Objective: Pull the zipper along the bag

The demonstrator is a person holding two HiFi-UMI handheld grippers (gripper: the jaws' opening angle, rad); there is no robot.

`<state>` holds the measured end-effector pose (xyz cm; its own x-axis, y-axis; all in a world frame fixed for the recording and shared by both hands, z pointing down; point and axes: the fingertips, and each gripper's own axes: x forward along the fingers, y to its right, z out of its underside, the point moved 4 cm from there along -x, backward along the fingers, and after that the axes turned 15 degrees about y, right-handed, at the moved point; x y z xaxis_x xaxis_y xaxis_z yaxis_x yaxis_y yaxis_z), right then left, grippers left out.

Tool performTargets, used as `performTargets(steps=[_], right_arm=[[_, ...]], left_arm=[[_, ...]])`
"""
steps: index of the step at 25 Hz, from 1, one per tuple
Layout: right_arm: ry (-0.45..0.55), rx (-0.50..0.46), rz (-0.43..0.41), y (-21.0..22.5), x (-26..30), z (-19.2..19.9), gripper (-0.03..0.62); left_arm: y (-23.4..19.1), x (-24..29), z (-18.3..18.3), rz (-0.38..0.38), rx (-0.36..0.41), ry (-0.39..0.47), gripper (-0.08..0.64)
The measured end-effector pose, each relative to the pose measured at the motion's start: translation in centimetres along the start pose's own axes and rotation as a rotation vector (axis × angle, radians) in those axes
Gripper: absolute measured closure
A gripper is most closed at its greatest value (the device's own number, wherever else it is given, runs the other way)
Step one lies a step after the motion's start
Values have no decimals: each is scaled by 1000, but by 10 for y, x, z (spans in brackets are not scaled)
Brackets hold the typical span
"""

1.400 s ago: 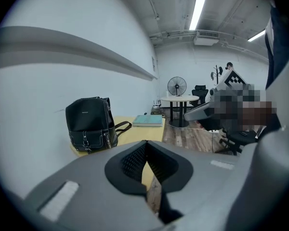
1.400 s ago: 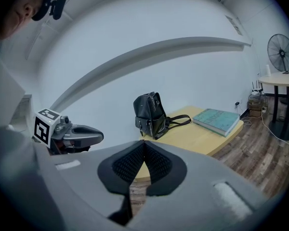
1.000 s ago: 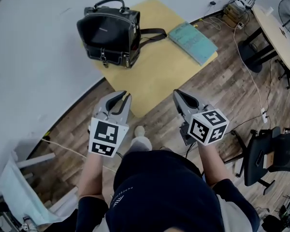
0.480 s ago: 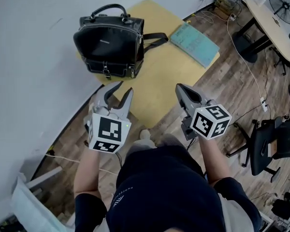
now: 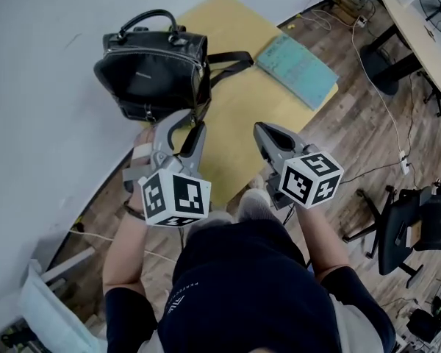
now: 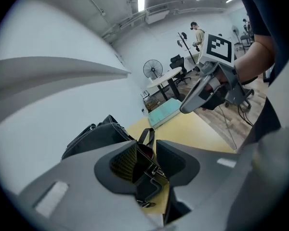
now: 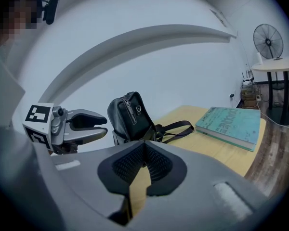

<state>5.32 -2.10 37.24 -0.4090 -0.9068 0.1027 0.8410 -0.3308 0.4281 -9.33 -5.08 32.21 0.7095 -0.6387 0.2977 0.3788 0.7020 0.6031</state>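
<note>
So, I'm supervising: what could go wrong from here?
The bag stands upright and unheld near the edge of the table; a zipper pull might tip or drag it.
The left gripper has just been opening its jaws, nothing between them, but the right gripper is shut, unready to steady it.

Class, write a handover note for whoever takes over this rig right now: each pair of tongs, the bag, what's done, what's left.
Left tongs: open, jaws just been opening, gripping nothing; a front corner of the black bag shows in their gap.
Right tongs: shut, empty, over the yellow board.
Bag: upright at the board's left edge.
Done: nothing; zipper not yet gripped.
Left: grasp it and draw it along the bag.
</note>
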Motion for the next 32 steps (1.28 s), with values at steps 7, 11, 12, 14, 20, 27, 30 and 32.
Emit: performTargets(steps=[7,11,12,14,20,27,30,32], right_arm=[[-63,32,-127,35,30,-13,589],[-100,45,-195,49,42,-16,589],[-109,52,-210,52,45,-15,589],[-128,65,-239,58,50,-13,589],[-178,86,-318,67,64,-9,589],[-217,126,-385,73,84,2,589],[-228,154,-403,77,90,5,589],[-234,158,-410,80,92,7,589]], left_arm=[[1,37,-11,-74,59,-118,414],[0,49,-18,-125,61,-182,414],[-1,52,-20,-137,72,-200,414],[-4,58,-23,-159,98,-238,414],[-11,69,-28,-206,162,-336,413],[-16,84,-30,-238,250,-440,402],[-21,89,-30,-247,318,-495,394],[-22,92,-30,-251,357,-526,388]])
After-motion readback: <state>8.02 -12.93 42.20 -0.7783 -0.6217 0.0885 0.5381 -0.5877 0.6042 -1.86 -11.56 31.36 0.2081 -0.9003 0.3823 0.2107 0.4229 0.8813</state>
